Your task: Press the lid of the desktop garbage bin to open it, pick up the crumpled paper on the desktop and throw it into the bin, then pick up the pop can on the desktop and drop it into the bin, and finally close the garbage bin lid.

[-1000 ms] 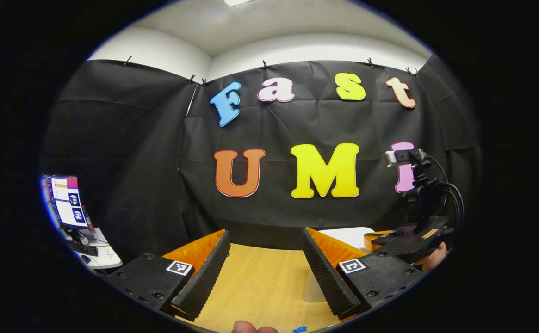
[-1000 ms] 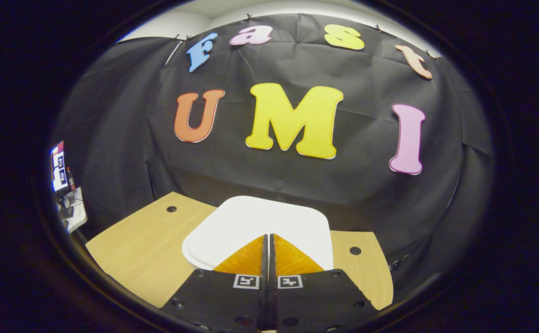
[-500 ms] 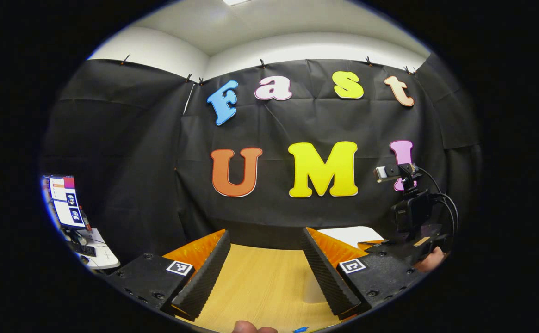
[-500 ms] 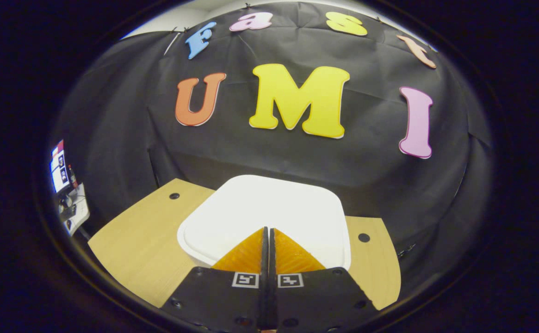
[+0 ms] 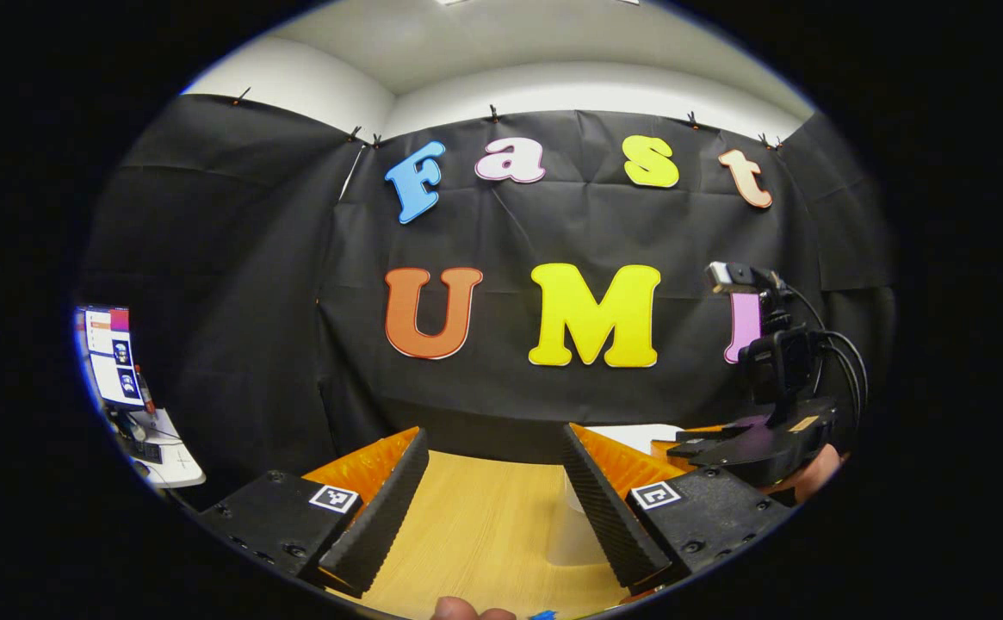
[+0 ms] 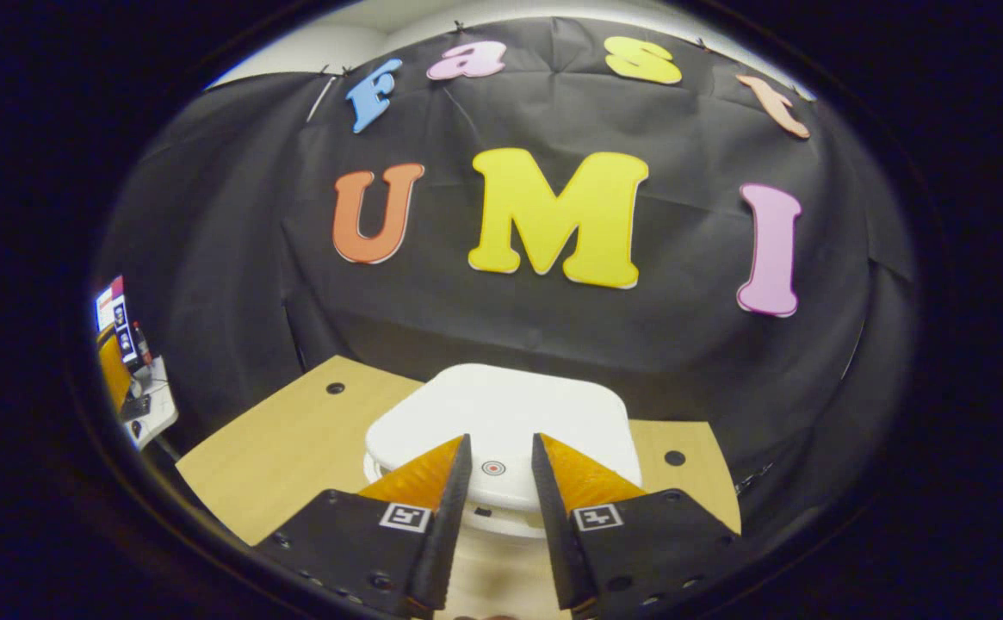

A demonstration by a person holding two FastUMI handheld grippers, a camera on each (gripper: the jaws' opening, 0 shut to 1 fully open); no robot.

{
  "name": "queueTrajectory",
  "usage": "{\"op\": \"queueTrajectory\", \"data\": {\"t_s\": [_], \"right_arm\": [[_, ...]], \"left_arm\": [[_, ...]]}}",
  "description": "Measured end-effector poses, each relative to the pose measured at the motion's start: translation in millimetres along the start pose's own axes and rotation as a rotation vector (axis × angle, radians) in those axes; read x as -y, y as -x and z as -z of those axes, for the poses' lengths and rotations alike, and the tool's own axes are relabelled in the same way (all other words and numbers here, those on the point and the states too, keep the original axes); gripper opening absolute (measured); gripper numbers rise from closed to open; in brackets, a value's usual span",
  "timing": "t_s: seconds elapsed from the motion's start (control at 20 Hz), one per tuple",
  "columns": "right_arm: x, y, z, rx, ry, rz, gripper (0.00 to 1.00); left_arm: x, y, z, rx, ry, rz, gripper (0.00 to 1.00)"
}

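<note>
Right gripper [image 6: 501, 448]: jaws a narrow gap apart, holding nothing. It hangs above the near part of the bin lid [image 6: 544, 413], which is white, square with rounded corners. A small red ring mark [image 6: 493, 468] on the lid shows in the gap between the fingers. Below the lid's near edge a dark seam is visible, then the paler body of the garbage bin [image 6: 488, 560] under it; whether the lid is latched or slightly raised, cannot tell. Whether the fingertips touch the lid, cannot tell.

The bin stands on the wooden bench [image 6: 286, 448], toward its far edge, close to the black cloth wall. Two round holes in the bench top: one at the far left corner [image 6: 335, 388], one to the right of the lid [image 6: 675, 458].

Left gripper [image 5: 494, 448]: jaws wide, nothing between them but bare bench [image 5: 484, 525]. It is held low over the bench, aimed at the far wall. In the left gripper view, the right gripper [image 5: 751, 448] shows at the right, with its camera mast and cables above it and a hand [image 5: 815, 478] behind it; a sliver of the white lid [image 5: 630, 430] lies just beyond the left gripper's right finger. A fingertip [image 5: 458, 610] sits at the bottom edge of this view.

Off the bench to the left: a monitor [image 5: 114, 357] on a side desk [image 5: 170, 452].
</note>
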State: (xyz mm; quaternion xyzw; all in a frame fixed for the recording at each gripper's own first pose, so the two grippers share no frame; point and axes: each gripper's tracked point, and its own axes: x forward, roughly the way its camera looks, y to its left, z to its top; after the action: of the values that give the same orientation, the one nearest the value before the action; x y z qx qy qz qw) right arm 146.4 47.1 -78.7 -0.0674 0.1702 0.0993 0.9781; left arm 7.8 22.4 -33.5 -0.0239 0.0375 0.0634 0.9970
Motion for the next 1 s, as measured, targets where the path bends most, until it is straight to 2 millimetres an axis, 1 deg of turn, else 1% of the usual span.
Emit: {"op": "queueTrajectory", "data": {"t_s": [0.05, 0.15, 0.2, 0.25, 0.3, 0.45, 0.5, 0.55, 0.6, 0.8, 0.85, 0.95, 1.0], "right_arm": [[2.4, 4.8, -6.6, 0.029, 0.002, 0.003, 0.54], [9.2, 16.1, -14.7, 0.072, -0.013, 0.014, 0.87], [15.4, 19.9, -20.6, 0.102, -0.016, 0.026, 0.95], [19.0, 19.5, -22.5, 0.118, -0.018, 0.035, 0.97], [20.5, 28.2, -24.0, 0.132, -0.024, 0.039, 0.95], [29.3, 44.0, -17.8, 0.146, -0.037, 0.065, 0.95], [32.2, 50.8, -14.3, 0.151, -0.041, 0.076, 0.98], [35.3, 58.0, -11.4, 0.156, -0.048, 0.088, 0.95], [38.4, 65.8, -9.0, 0.164, -0.058, 0.101, 0.95], [49.8, 95.4, 7.2, 0.18, -0.105, 0.144, 0.96], [52.3, 101.3, 11.7, 0.179, -0.11, 0.155, 0.95], [55.4, 107.1, 17.8, 0.169, -0.114, 0.165, 0.95], [59.0, 112.8, 25.2, 0.162, -0.12, 0.172, 0.95]], "left_arm": [[0.6, -1.5, 2.0, -0.003, -0.001, 0.003, 0.99], [3.3, -1.4, 4.6, -0.014, 0.007, 0.016, 0.99], [5.4, -1.7, 6.7, -0.023, 0.011, 0.028, 0.99], [7.8, -1.6, 9.2, -0.027, 0.013, 0.038, 0.99], [9.6, -2.8, 10.5, -0.032, 0.016, 0.048, 0.99], [19.1, -1.6, 20.4, -0.06, 0.028, 0.09, 0.99], [21.2, -0.7, 21.3, -0.065, 0.032, 0.1, 0.99], [24.0, 0.6, 24.5, -0.071, 0.033, 0.111, 0.99], [25.6, 1.3, 26.5, -0.077, 0.032, 0.118, 0.99], [34.4, 7.3, 47.8, -0.112, 0.015, 0.158, 0.99], [34.5, 9.6, 53.4, -0.123, 0.013, 0.164, 0.99], [38.5, 13.7, 64.3, -0.149, 0.009, 0.178, 0.99], [40.9, 15.4, 68.2, -0.16, 0.004, 0.185, 0.99]]}}
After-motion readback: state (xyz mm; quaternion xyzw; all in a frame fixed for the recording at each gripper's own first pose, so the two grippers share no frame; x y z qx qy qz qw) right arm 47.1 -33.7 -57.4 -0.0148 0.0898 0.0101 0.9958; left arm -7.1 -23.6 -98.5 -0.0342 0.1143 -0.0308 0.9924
